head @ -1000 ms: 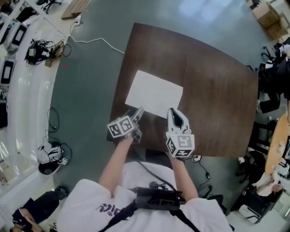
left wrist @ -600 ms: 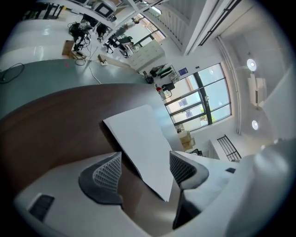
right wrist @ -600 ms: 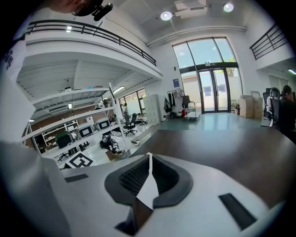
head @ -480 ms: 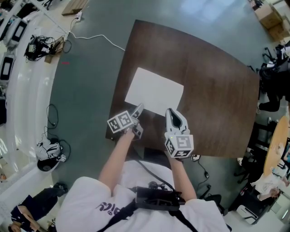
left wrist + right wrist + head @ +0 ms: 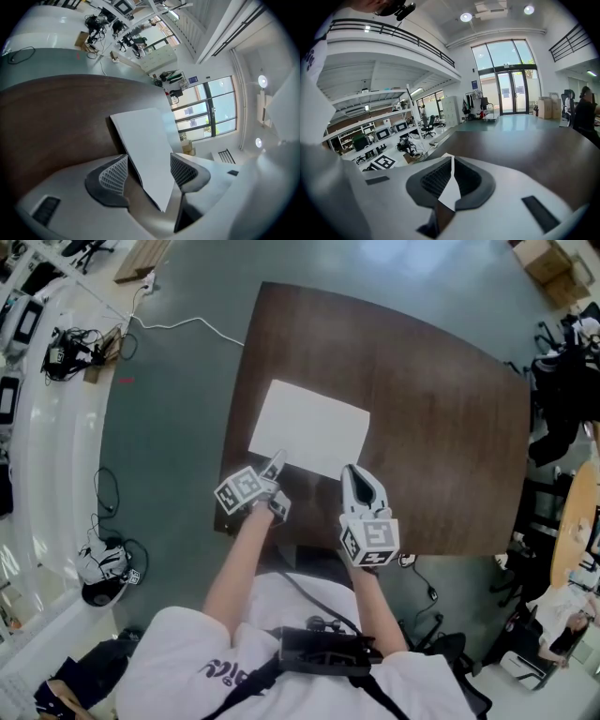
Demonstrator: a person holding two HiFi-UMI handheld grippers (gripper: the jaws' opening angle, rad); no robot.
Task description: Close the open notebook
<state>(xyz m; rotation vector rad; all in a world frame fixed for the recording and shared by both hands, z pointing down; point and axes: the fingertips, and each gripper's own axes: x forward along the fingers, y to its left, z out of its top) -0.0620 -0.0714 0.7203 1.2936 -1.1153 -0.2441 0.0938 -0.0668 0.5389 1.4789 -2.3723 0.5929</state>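
Left gripper [image 5: 148, 158]: jaws apart, astride notebook [image 5: 309, 430] corner
Right gripper [image 5: 452, 163]: pinched on page [image 5: 450, 193] edge
Risk: page likely creases or tears if pulled alone
Risk: notebook may slide on table [image 5: 441, 409]

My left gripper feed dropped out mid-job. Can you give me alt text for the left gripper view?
The jaws of the left gripper stand apart around the near corner of the white notebook, which stretches away across a dark brown table. Tall windows show in the bright hall beyond.
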